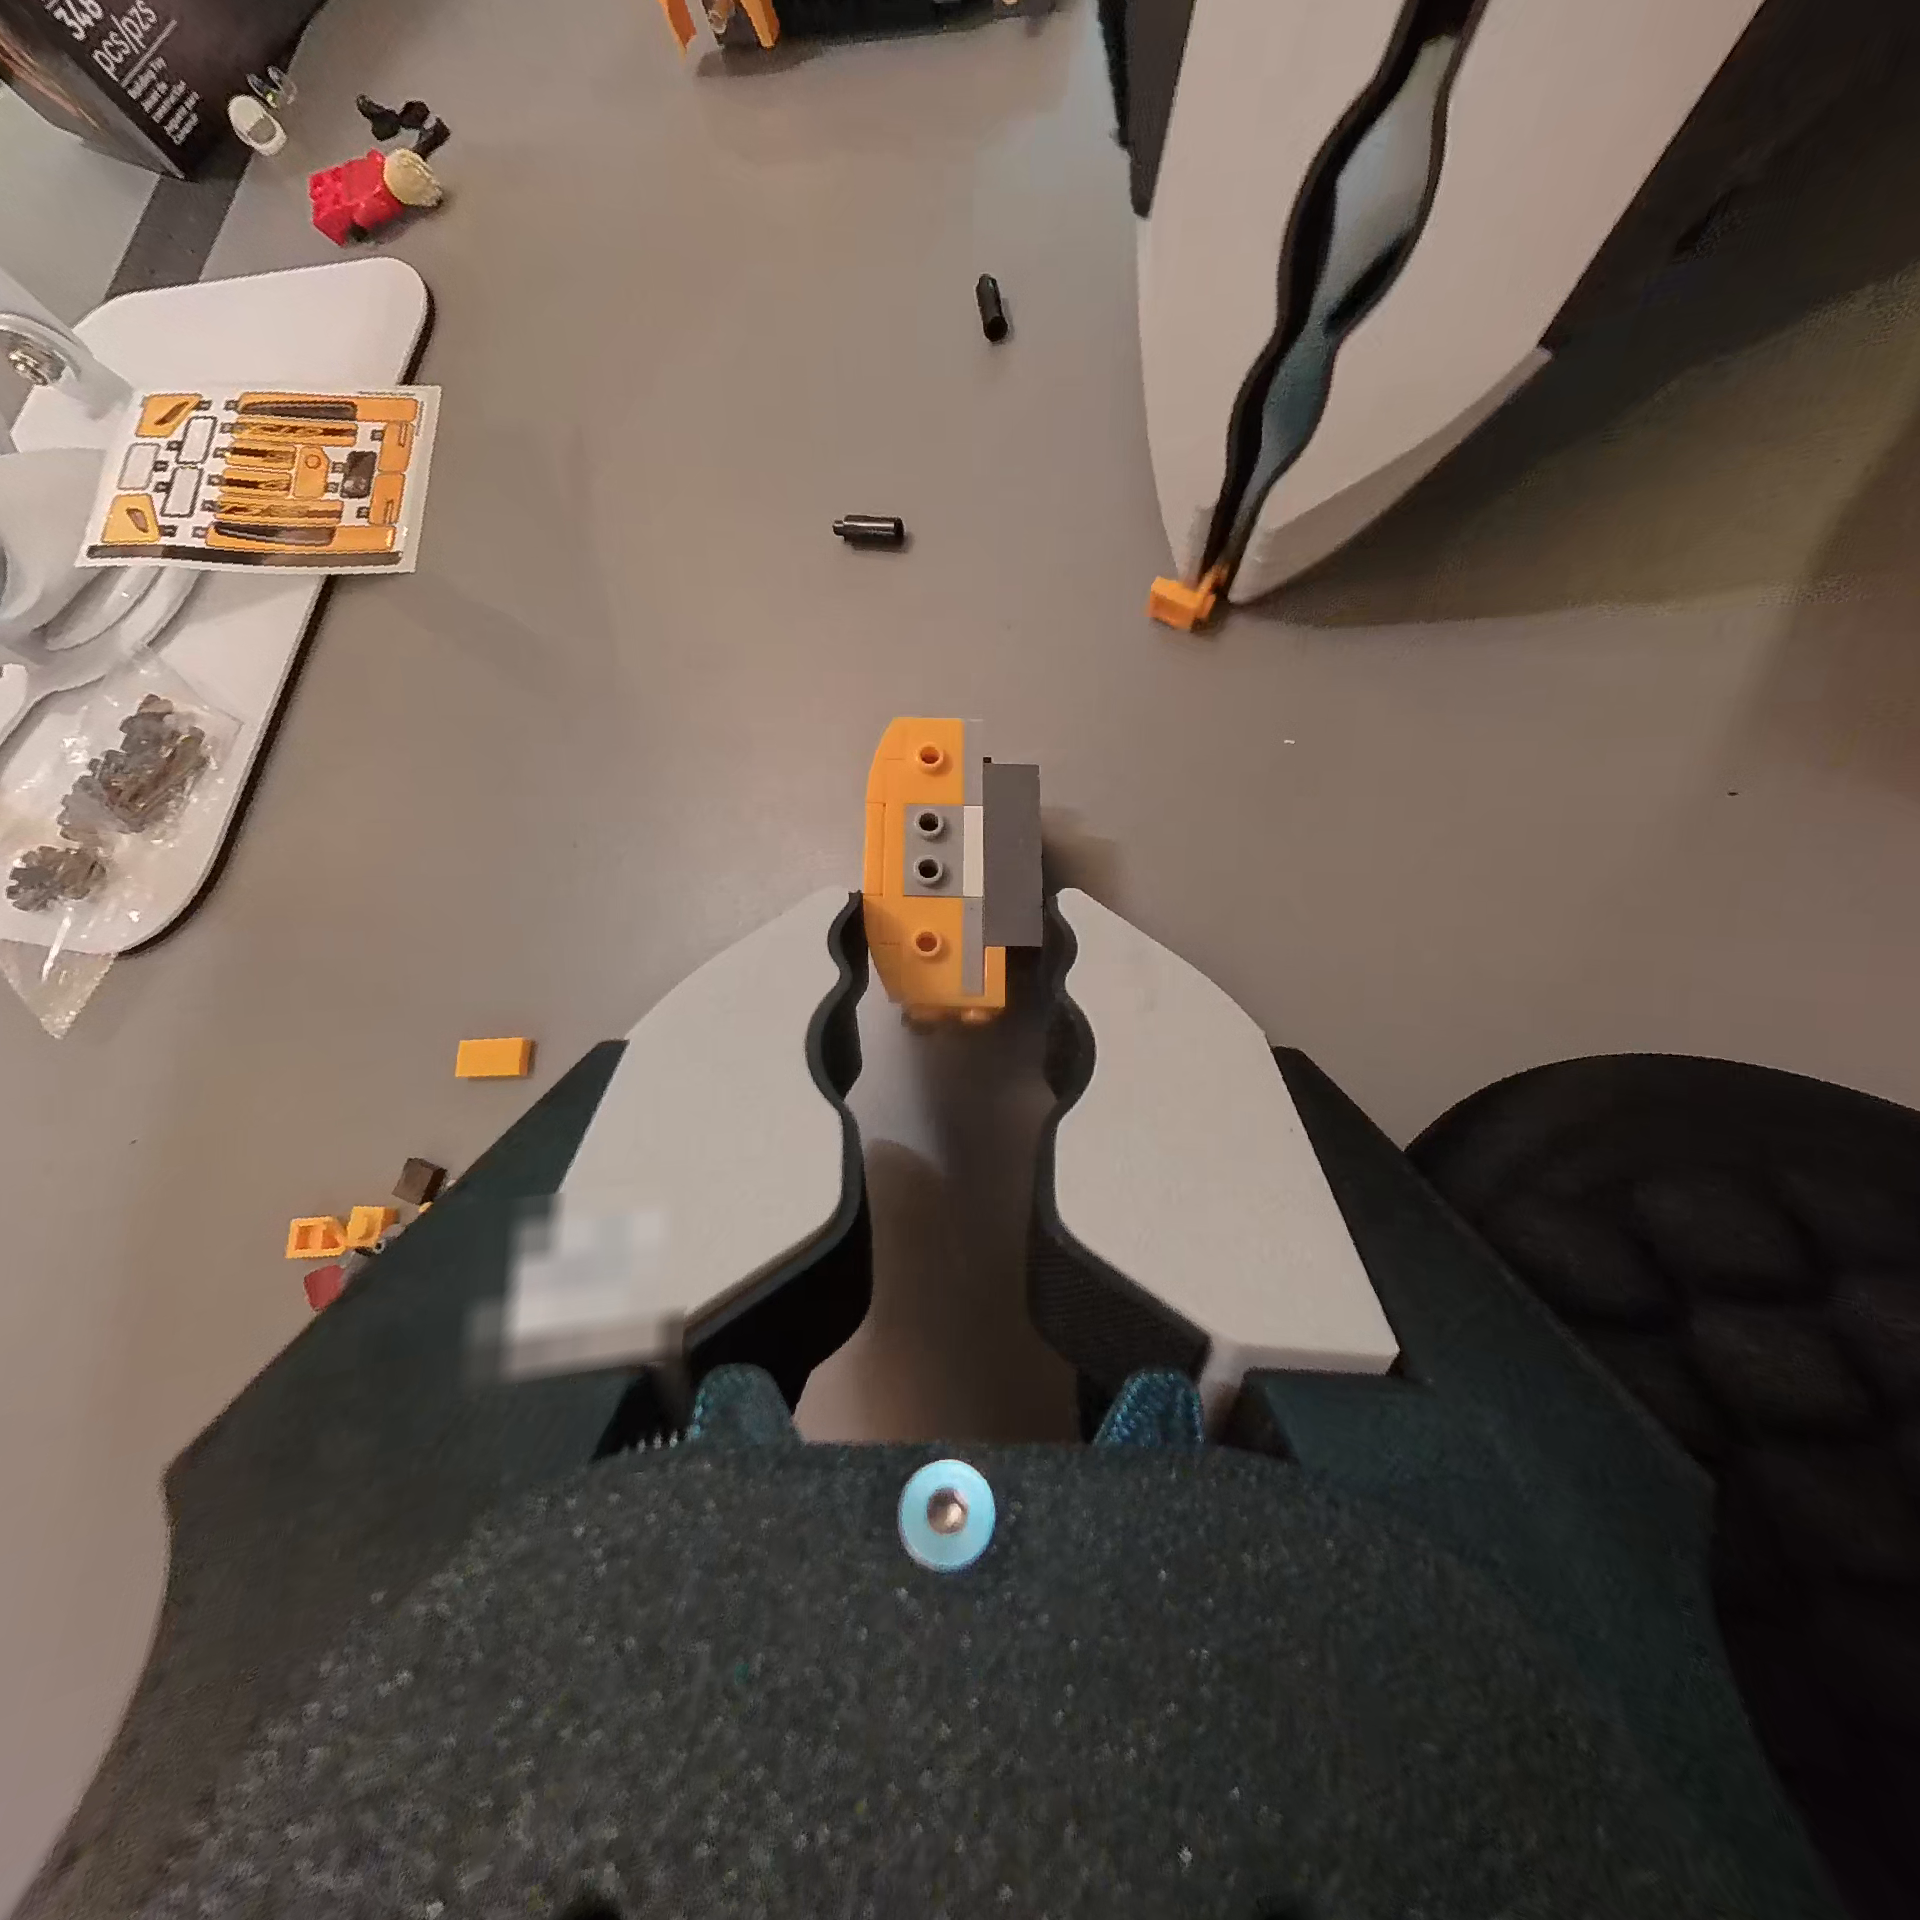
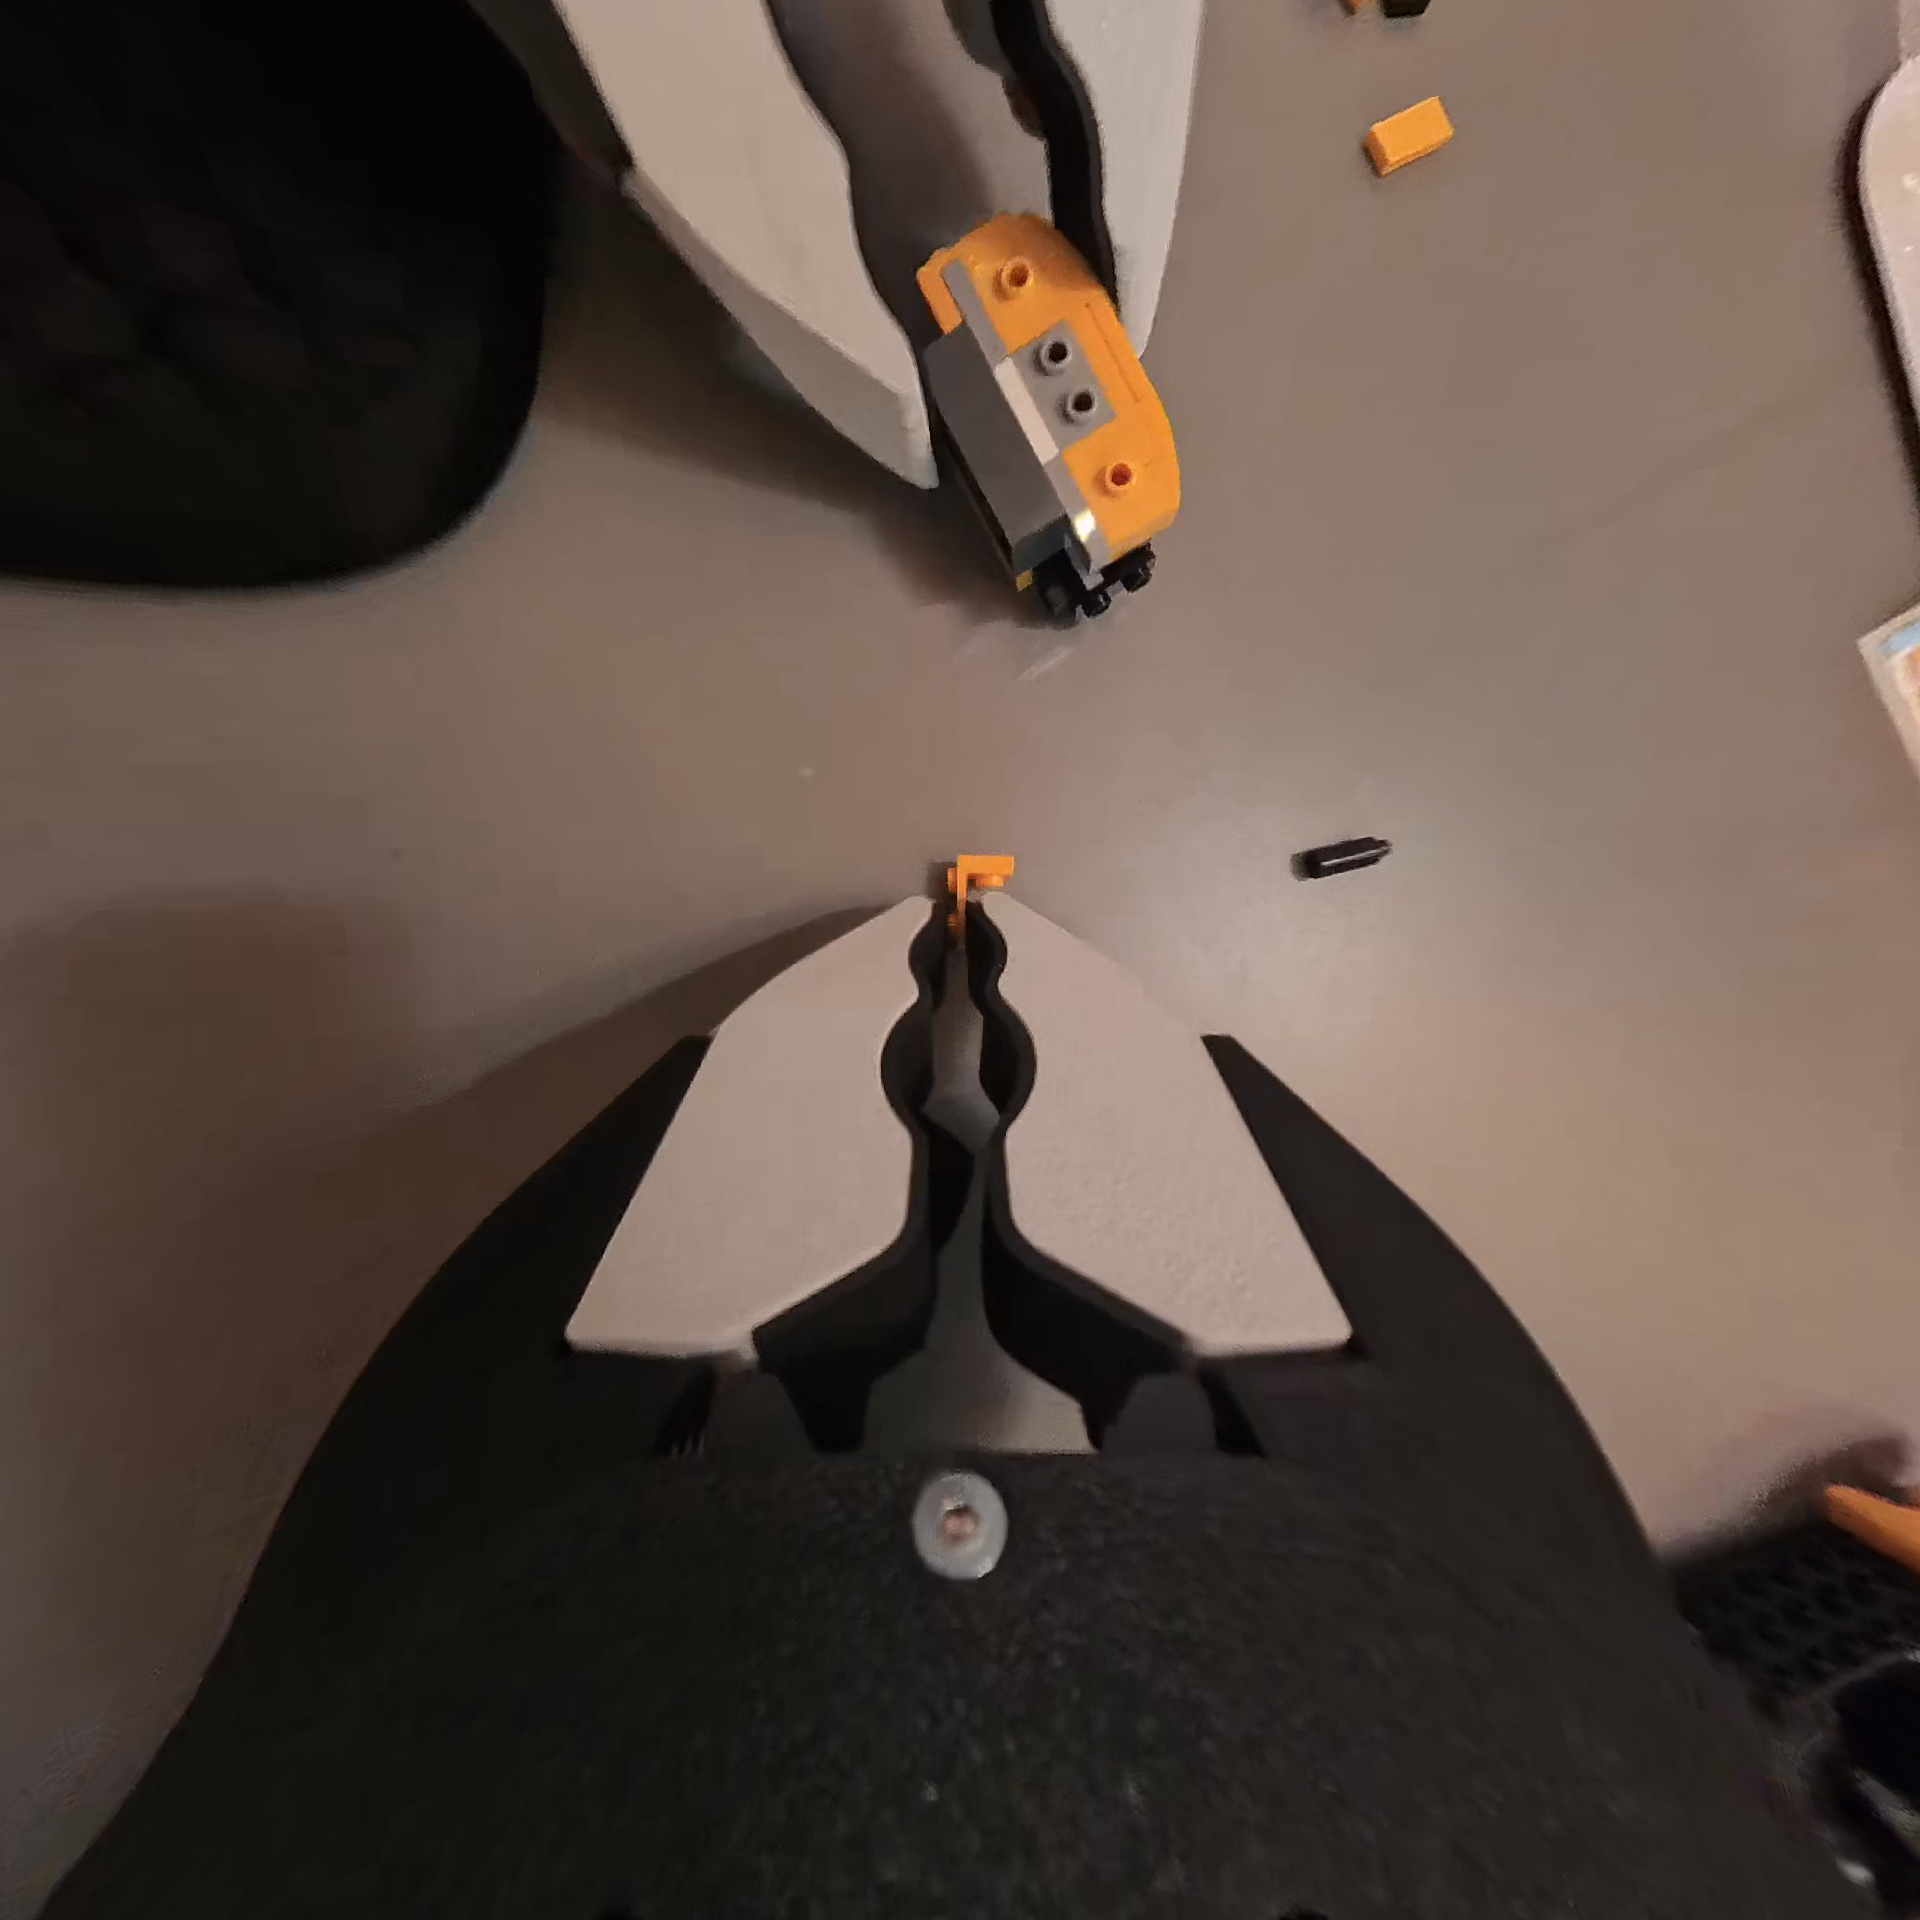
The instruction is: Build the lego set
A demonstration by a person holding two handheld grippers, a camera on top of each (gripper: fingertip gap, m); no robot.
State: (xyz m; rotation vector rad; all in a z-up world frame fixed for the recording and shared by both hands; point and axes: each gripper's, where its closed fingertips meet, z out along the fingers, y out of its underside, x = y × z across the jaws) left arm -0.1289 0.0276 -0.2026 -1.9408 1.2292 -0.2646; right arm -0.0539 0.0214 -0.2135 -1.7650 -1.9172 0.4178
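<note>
An orange and grey lego assembly (image 1: pixel 951 862) with two grey studs rests on the grey table. My left gripper (image 1: pixel 956 925) is shut on its near end, one finger on each side. The right wrist view shows the same assembly (image 2: pixel 1049 405) between the left gripper's fingers (image 2: pixel 831 312), with black pins at its free end. My right gripper (image 2: pixel 966 909) is shut on a small orange clip piece (image 2: pixel 979 876) at its tips, just above the table. In the left wrist view it (image 1: pixel 1216 571) stands to the far right with the clip piece (image 1: pixel 1179 603).
Two black pins (image 1: pixel 992 307) (image 1: pixel 868 532) lie beyond the assembly. A sticker sheet (image 1: pixel 260 478) and a bag of parts (image 1: pixel 104 810) lie on a white board (image 1: pixel 343 312) at left. An orange tile (image 1: pixel 494 1057) and loose pieces (image 1: pixel 343 1236) sit near left. A black chair (image 1: pixel 1662 1299) is at right. The tips of one gripper are about 8 cm away from the tips of the other.
</note>
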